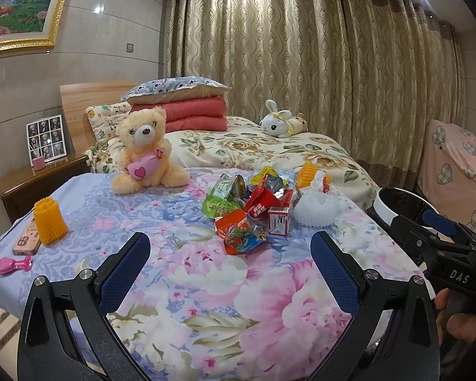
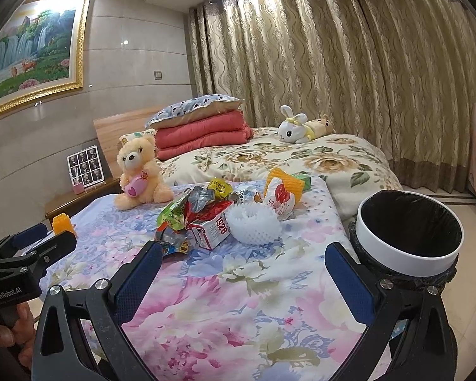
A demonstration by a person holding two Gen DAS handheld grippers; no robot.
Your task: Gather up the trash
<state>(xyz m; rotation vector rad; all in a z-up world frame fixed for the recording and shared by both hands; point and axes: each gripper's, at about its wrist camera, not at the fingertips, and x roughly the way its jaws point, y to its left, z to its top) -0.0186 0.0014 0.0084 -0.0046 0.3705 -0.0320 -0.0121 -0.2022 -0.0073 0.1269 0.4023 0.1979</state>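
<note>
Left wrist view: the left gripper [image 1: 230, 250] hangs spread and empty; the wrapper pile [image 1: 254, 203] lies just ahead, untouched. The right gripper [image 2: 242, 262], equally spread, holds nothing. The black-lined bin [image 2: 409, 231] waits right of it. All collecting remains.

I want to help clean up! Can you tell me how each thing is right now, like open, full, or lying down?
left gripper: open, holding nothing
right gripper: open, holding nothing
trash bin: lined with a black bag, no lid, beside the bed
snack wrappers: torn open, crumpled, piled on the bed
small carton: lying on its side
white foam net: on the bed, touching the carton
teddy bear: sitting upright
</note>
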